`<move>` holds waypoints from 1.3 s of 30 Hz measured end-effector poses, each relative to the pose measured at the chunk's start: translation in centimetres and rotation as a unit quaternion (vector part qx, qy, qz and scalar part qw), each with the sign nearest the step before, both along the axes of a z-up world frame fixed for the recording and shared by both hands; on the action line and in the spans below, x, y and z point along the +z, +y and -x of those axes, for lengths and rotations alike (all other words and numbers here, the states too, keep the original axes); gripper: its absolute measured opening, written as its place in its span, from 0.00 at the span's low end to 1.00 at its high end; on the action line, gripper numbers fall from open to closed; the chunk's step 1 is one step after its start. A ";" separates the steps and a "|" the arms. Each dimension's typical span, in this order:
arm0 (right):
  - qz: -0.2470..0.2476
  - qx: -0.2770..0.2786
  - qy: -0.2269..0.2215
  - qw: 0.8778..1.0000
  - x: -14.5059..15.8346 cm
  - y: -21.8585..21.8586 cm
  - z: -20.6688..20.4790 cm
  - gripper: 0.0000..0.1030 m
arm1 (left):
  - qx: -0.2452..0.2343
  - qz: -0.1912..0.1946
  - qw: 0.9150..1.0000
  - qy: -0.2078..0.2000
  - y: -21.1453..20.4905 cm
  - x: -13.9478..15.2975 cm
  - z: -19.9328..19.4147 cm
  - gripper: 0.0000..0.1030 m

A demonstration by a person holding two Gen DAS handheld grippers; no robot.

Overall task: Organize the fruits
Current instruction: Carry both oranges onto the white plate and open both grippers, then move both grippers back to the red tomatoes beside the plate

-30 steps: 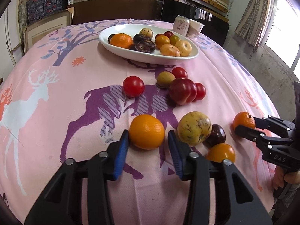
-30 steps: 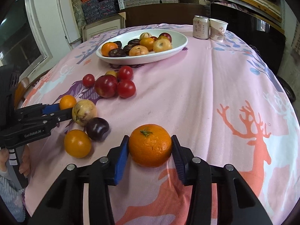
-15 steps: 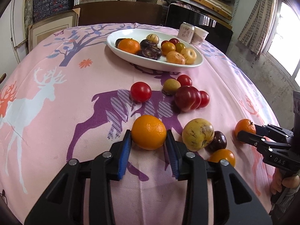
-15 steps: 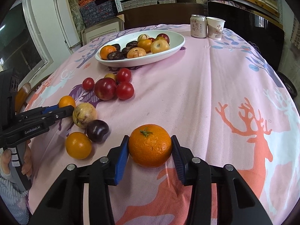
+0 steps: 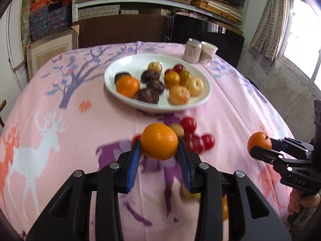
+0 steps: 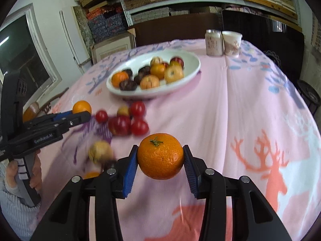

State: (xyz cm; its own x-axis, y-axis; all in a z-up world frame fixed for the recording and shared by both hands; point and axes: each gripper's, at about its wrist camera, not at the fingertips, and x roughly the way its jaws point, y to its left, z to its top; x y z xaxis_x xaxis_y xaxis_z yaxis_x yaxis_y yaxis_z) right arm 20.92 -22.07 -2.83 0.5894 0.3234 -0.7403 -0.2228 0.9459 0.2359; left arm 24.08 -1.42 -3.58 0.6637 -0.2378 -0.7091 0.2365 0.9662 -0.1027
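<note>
My left gripper is shut on a smooth orange, held clear above the pink cloth. The right gripper is shut on a stemmed mandarin, also lifted off the table; the same mandarin shows at the right of the left wrist view. A white oval plate with several fruits stands farther back in the middle. Loose red tomatoes lie between the plate and my left gripper. A yellowish fruit and a dark one are blurred below the left gripper.
A can and a paper cup stand behind the plate at the far right. Shelves with boxes and a dark chair back rise beyond the table. A hand grips the left tool's handle.
Both grippers have risen with their fruit off the cloth and moved toward the plate. The left jaws, still apart around the orange a second ago, have shut on it.
</note>
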 end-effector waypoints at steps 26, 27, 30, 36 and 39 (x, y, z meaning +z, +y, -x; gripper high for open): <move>-0.101 -0.067 -0.069 0.990 1.4 1.3 -13.8 0.69 | 0.073 0.026 0.996 -0.037 1.0 1.0 -14.0 0.78; -0.101 -0.070 -0.070 0.990 1.5 1.1 -13.5 0.70 | 0.074 0.025 0.996 -0.038 1.1 1.2 -13.7 0.78; -0.111 -0.077 -0.072 0.988 1.3 0.4 -12.7 0.73 | 0.085 0.020 0.995 -0.048 1.6 1.6 -12.1 0.79; -0.101 -0.084 -0.061 0.989 0.2 -0.2 -10.9 0.73 | 0.098 0.012 0.995 -0.028 3.2 0.0 -8.3 0.84; -0.109 -0.087 -0.052 0.989 -0.2 -0.8 -9.5 0.75 | 0.115 -0.005 0.993 -0.024 4.0 -0.8 -6.5 0.87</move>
